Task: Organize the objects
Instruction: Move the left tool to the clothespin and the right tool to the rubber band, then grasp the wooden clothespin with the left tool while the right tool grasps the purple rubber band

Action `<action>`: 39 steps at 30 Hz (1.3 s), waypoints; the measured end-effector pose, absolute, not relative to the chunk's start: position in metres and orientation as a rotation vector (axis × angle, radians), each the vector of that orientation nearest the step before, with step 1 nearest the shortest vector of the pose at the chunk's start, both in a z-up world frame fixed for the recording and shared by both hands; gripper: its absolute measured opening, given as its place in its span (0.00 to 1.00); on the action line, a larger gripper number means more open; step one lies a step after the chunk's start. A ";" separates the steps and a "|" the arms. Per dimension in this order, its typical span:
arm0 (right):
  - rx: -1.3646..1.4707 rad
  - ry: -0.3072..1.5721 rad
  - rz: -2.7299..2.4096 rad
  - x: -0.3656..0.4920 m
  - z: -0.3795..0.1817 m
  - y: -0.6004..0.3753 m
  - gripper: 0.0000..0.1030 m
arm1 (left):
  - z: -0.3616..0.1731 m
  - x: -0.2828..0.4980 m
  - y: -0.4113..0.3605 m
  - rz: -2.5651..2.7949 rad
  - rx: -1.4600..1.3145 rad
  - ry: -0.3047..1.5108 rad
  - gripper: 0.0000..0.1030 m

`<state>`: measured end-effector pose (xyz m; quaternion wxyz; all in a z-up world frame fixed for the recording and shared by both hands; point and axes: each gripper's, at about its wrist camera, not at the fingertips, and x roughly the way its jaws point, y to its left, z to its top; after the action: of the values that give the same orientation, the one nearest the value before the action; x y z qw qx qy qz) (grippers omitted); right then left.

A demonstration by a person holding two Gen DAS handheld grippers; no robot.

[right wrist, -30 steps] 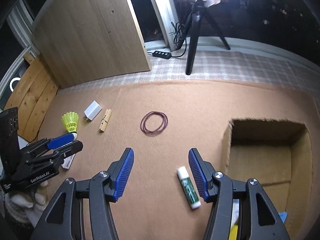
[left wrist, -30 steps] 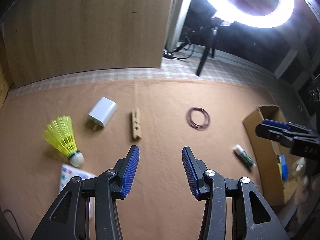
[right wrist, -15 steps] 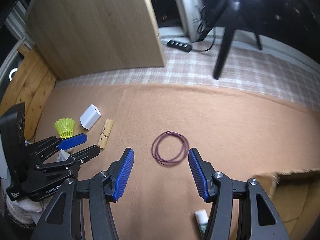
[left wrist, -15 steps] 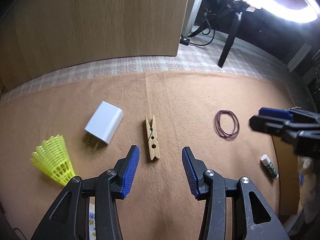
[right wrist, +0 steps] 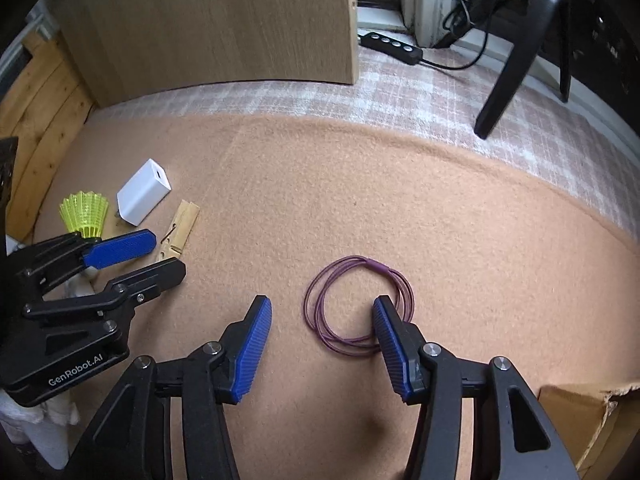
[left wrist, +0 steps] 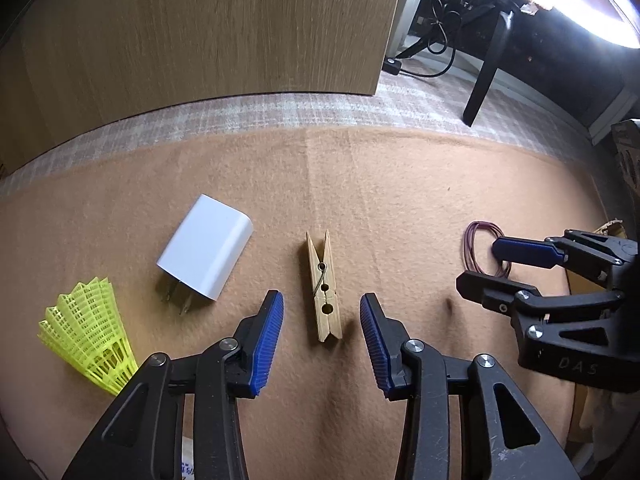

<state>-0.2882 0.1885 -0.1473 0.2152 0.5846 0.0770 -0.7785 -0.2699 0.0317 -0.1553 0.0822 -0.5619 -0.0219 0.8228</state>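
A wooden clothespin (left wrist: 323,285) lies on the tan felt mat (left wrist: 400,184), its near end between the blue pads of my left gripper (left wrist: 321,310). Those jaws are closing and the pads stand apart from the pin. A purple rubber band loop (right wrist: 357,305) lies under my right gripper (right wrist: 322,312), whose jaws are also closing. Its right pad sits over the loop's right side and no pad presses on it. The clothespin (right wrist: 178,232) and the left gripper (right wrist: 142,256) show at the left of the right wrist view. The right gripper (left wrist: 480,266) reaches in at the right of the left wrist view.
A white charger (left wrist: 205,247) and a yellow shuttlecock (left wrist: 86,334) lie left of the clothespin. A cardboard box corner (right wrist: 576,404) sits at the lower right. A wooden panel (left wrist: 200,28), a black tripod leg (right wrist: 516,52) and a power strip (right wrist: 390,46) stand beyond the mat.
Both grippers came down closer to the mat. The clothespin now sits between the left pads, and the rubber band sits under the right pads. The glue stick and box left the right view.
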 end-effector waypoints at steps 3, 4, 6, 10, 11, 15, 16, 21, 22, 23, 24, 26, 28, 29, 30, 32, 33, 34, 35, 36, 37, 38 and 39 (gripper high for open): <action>1.607 0.290 -2.161 -0.284 -0.149 0.183 0.47 | -0.157 -0.273 0.034 2.463 -1.678 -0.037 0.38; 1.602 0.315 -2.162 -0.283 -0.149 0.181 0.44 | -0.157 -0.275 0.035 2.463 -1.678 -0.029 0.36; 1.592 0.377 -2.175 -0.281 -0.149 0.179 0.39 | -0.158 -0.278 0.035 2.466 -1.677 -0.033 0.32; 1.585 0.402 -2.182 -0.280 -0.149 0.181 0.27 | -0.159 -0.280 0.036 2.473 -1.672 -0.010 0.22; 1.586 0.399 -2.182 -0.280 -0.148 0.182 0.24 | -0.159 -0.281 0.036 2.473 -1.671 -0.008 0.18; 1.593 0.380 -2.170 -0.279 -0.148 0.187 0.08 | -0.159 -0.279 0.035 2.469 -1.669 -0.022 0.13; 1.595 0.373 -2.167 -0.279 -0.147 0.188 0.04 | -0.159 -0.277 0.035 2.468 -1.668 -0.029 0.13; 1.603 0.331 -2.138 -0.264 -0.146 0.194 0.03 | -0.159 -0.263 0.040 2.443 -1.663 -0.050 0.13; 1.605 0.313 -2.131 -0.261 -0.146 0.197 0.03 | -0.159 -0.258 0.042 2.437 -1.660 -0.050 0.13; 1.608 0.292 -2.127 -0.257 -0.146 0.201 0.03 | -0.159 -0.253 0.045 2.435 -1.656 -0.045 0.13; 1.611 0.263 -2.124 -0.251 -0.147 0.204 0.03 | -0.159 -0.246 0.047 2.432 -1.653 -0.041 0.13; 1.614 0.213 -2.117 -0.242 -0.147 0.210 0.03 | -0.159 -0.233 0.052 2.424 -1.645 -0.042 0.13; 1.612 0.165 -2.109 -0.227 -0.148 0.217 0.03 | -0.159 -0.216 0.057 2.410 -1.639 -0.065 0.13; 1.611 0.152 -2.106 -0.223 -0.149 0.218 0.03 | -0.159 -0.210 0.059 2.410 -1.636 -0.065 0.13; 1.608 0.131 -2.102 -0.215 -0.149 0.222 0.03 | -0.159 -0.203 0.062 2.412 -1.631 -0.061 0.13; 1.605 0.098 -2.097 -0.203 -0.148 0.228 0.03 | -0.159 -0.185 0.069 2.399 -1.623 -0.072 0.13; 1.605 0.083 -2.093 -0.195 -0.148 0.231 0.03 | -0.159 -0.179 0.071 2.393 -1.620 -0.082 0.13; 1.606 0.079 -2.092 -0.191 -0.148 0.231 0.03 | -0.160 -0.170 0.073 2.387 -1.620 -0.094 0.13; 1.602 0.087 -2.088 -0.185 -0.147 0.231 0.03 | -0.159 -0.163 0.076 2.390 -1.614 -0.088 0.13; 1.590 0.106 -2.087 -0.177 -0.143 0.230 0.03 | -0.159 -0.155 0.080 2.395 -1.611 -0.064 0.13; 1.582 0.117 -2.087 -0.174 -0.142 0.229 0.03 | -0.159 -0.150 0.082 2.396 -1.609 -0.059 0.13; 1.571 0.117 -2.086 -0.171 -0.138 0.228 0.03 | -0.158 -0.146 0.084 2.391 -1.610 -0.070 0.13; 1.558 0.104 -2.086 -0.164 -0.132 0.231 0.03 | -0.158 -0.140 0.084 2.384 -1.609 -0.089 0.13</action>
<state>-0.1642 0.2308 -0.1322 0.2647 0.5764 0.0386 -0.7721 -0.1405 0.0844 -0.1575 0.1316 -0.5544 -0.0307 0.8212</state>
